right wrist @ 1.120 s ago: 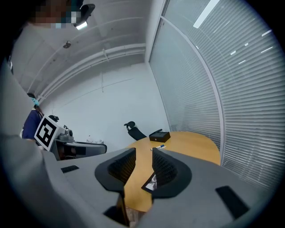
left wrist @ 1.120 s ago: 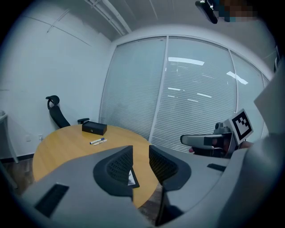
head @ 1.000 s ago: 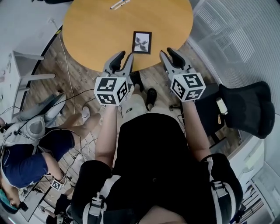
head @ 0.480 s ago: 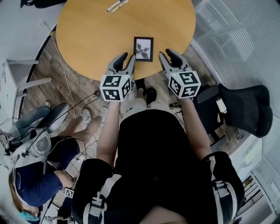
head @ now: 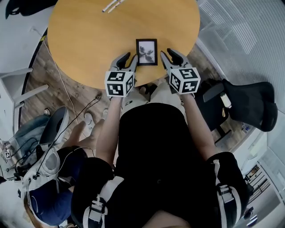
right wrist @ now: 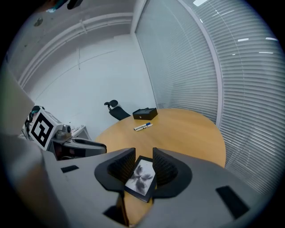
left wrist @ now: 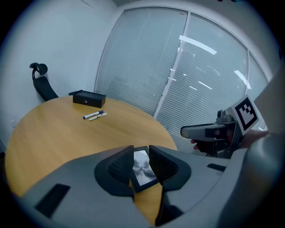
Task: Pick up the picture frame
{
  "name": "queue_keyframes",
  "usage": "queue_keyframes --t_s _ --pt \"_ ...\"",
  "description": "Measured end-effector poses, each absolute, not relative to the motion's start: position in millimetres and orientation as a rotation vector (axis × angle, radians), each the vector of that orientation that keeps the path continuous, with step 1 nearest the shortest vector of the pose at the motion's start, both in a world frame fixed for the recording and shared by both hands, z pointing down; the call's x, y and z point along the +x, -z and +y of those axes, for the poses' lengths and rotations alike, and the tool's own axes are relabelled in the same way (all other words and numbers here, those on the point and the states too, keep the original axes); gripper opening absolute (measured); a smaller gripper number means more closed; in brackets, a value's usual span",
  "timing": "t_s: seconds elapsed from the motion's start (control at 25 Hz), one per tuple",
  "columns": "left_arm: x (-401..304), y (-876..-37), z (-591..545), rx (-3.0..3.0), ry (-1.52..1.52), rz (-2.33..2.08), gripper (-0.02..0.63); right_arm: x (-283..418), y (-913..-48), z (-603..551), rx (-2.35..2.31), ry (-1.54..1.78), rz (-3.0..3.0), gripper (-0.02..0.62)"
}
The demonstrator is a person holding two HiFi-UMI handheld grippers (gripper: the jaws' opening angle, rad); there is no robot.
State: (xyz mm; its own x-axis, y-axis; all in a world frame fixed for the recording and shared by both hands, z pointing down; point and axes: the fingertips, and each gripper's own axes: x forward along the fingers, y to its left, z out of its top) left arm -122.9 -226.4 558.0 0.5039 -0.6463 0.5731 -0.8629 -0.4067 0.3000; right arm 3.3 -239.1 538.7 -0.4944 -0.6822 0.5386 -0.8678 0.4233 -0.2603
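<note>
A small black picture frame point(head: 146, 51) with a grey flower print lies flat on the round wooden table point(head: 89, 40), near its front edge. My left gripper point(head: 128, 59) hovers just left of the frame's near end, and my right gripper point(head: 170, 55) just right of it. Both are open with nothing between the jaws. In the left gripper view the frame point(left wrist: 142, 168) shows through the gap of the gripper point(left wrist: 141, 164). Seen from the right gripper view, the frame point(right wrist: 140, 177) lies beyond the gripper point(right wrist: 141, 171), apart from its pads.
Two pens point(head: 111, 5) and a black box point(left wrist: 89, 98) lie on the far side of the table. A black office chair point(head: 249, 104) stands to the right, another chair point(left wrist: 42, 84) behind the table. A seated person point(head: 44, 178) is at lower left. Window blinds point(left wrist: 147, 67) line the wall.
Both grippers have moved forward and down over the table edge. They were short of the frame; now they flank its near end. Their jaws look unchanged.
</note>
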Motion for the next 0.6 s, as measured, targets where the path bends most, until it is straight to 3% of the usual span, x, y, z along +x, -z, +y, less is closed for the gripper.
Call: queue_keyframes --t_s 0.6 --pt "-113.2 -649.5 -244.2 2.058 -0.631 -1.072 0.107 2.1 -635.7 -248.1 1.276 -0.902 -2.124 0.15"
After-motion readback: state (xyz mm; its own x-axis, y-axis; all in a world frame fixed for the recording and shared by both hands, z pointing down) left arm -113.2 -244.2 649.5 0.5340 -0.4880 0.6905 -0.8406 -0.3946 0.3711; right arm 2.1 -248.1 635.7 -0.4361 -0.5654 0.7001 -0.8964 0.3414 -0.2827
